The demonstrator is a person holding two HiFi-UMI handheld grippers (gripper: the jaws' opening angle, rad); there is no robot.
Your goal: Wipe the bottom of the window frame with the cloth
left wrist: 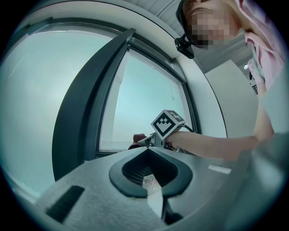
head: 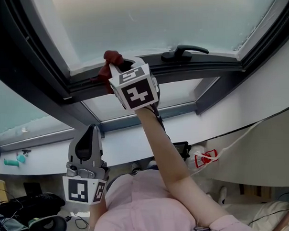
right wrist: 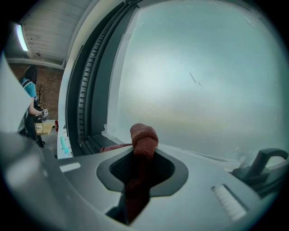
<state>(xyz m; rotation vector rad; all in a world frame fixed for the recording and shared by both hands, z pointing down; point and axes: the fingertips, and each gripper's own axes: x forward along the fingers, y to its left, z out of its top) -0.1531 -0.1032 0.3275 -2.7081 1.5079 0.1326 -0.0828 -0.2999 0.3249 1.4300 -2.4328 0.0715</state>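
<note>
A red-brown cloth (head: 111, 57) is bunched against the dark bottom rail of the window frame (head: 209, 66), just under the frosted pane. My right gripper (head: 117, 67) is raised to the rail and shut on the cloth. In the right gripper view the cloth (right wrist: 144, 137) sticks out past the right gripper (right wrist: 143, 155), with a tail lying on the frame's bottom ledge (right wrist: 95, 143). My left gripper (head: 89, 129) hangs low at the left, pointing upward, shut and holding nothing. The left gripper view shows the left gripper (left wrist: 151, 158) aimed toward the cloth (left wrist: 137, 139) from a distance.
A black window handle (head: 185, 51) sits on the rail right of the cloth, and shows again as the handle (right wrist: 265, 159). A second pane (head: 148, 100) lies below the rail. Cables and gear (head: 24, 209) crowd the lower left. A person (right wrist: 30, 101) stands far off.
</note>
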